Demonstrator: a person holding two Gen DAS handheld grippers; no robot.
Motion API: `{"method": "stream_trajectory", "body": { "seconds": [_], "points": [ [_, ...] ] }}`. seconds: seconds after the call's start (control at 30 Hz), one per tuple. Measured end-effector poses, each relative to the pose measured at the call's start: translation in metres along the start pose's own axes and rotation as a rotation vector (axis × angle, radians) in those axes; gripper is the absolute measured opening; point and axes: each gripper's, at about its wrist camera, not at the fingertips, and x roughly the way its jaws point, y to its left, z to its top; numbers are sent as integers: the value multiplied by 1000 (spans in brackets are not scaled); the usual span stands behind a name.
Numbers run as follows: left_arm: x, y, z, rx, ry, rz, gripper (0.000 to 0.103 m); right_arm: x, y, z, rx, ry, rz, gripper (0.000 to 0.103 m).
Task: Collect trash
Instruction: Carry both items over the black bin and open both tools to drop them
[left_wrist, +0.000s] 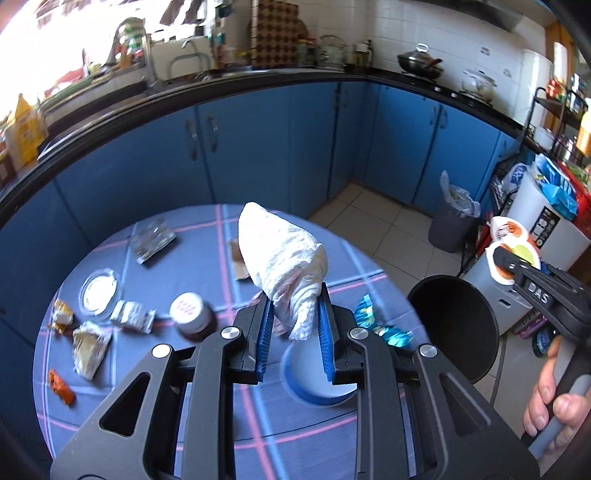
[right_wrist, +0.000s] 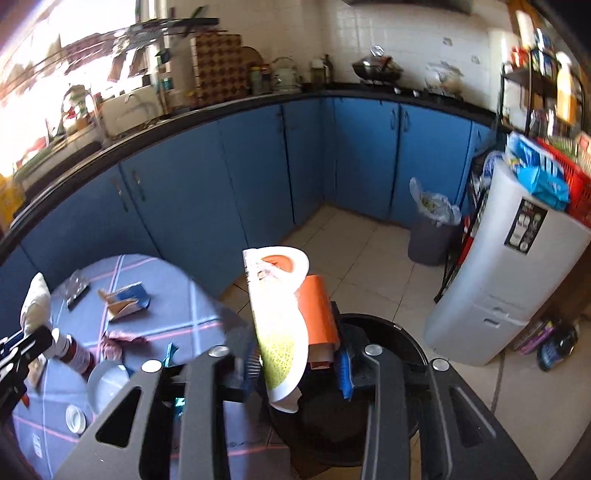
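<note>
Pinching a crumpled white paper towel above the round table, left gripper is closed on it. Right gripper clamps a flattened carton over the black bin.

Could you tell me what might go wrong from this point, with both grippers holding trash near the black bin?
1. The right gripper holds the folded carton only by its lower part; most of it stands above the fingers, so it could tip outside the black bin when released.
2. The left gripper pinches only the narrow end of the crumpled paper towel, above the table, so it could slip out before reaching the bin.
</note>
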Motion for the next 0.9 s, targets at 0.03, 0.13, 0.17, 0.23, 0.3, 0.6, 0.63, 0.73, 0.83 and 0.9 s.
{"method": "stream_trajectory", "body": {
  "seconds": [0.03,0.13,0.17,0.23,0.3,0.6,0.63,0.73,0.83,0.9],
  "points": [
    [0,-7,4,12,-5,-4,23,4,-7,3,22,6,-4,52],
    [1,-26,13,39,-11,-27,23,8,-27,6,67,-11,1,90],
    [1,-33,17,49,-14,-31,23,7,-32,7,80,-22,-6,90],
    [4,-49,24,78,-14,-52,23,5,-42,7,92,-42,-57,90],
    [7,-67,31,101,-13,-84,24,2,-51,4,99,-69,-139,90],
    [32,-145,45,168,35,-215,25,-20,-95,0,157,-141,-311,90],
    [36,-153,47,172,42,-223,26,-24,-104,0,185,-145,-299,90],
    [44,-169,50,174,42,-231,26,-25,-119,1,223,-141,-280,90],
    [52,-181,52,184,51,-227,28,-22,-126,1,225,-136,-287,90],
    [58,-186,53,179,66,-227,45,-20,-128,1,222,-133,-290,90]
  ]
}}
